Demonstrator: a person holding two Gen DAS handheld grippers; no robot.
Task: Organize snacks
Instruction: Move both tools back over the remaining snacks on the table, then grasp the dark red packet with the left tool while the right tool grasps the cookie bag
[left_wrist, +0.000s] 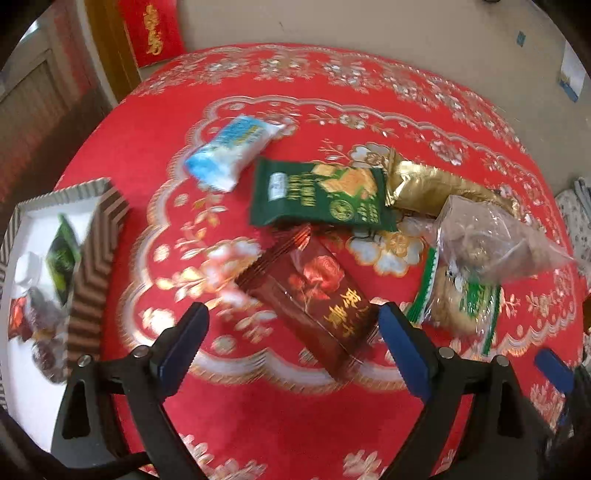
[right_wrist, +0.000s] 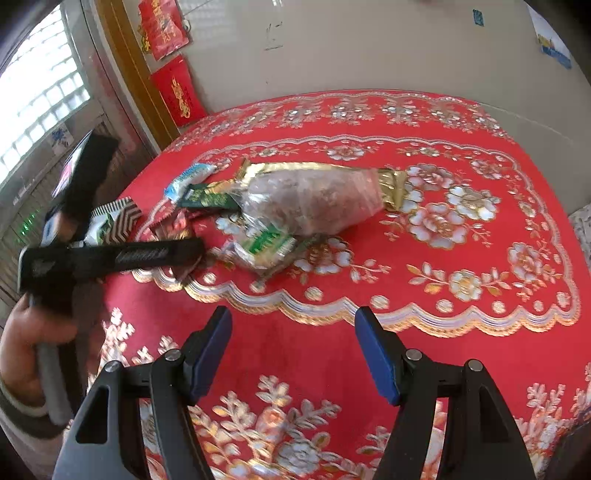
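L wrist view is taken from above the left gripper (left_wrist: 293, 345), angled steeply down, close over the snack pile; the dark red packet (left_wrist: 314, 295) is seen just ahead of the fingers. R wrist view is taken from the right gripper (right_wrist: 293, 352), further back and at a shallower angle, w/ wall and window included. Shared by both: red tablecloth (left_wrist: 295, 424) (right_wrist: 314, 339), snack pile, patterned tray (left_wrist: 96, 251) (right_wrist: 123, 221) at left.
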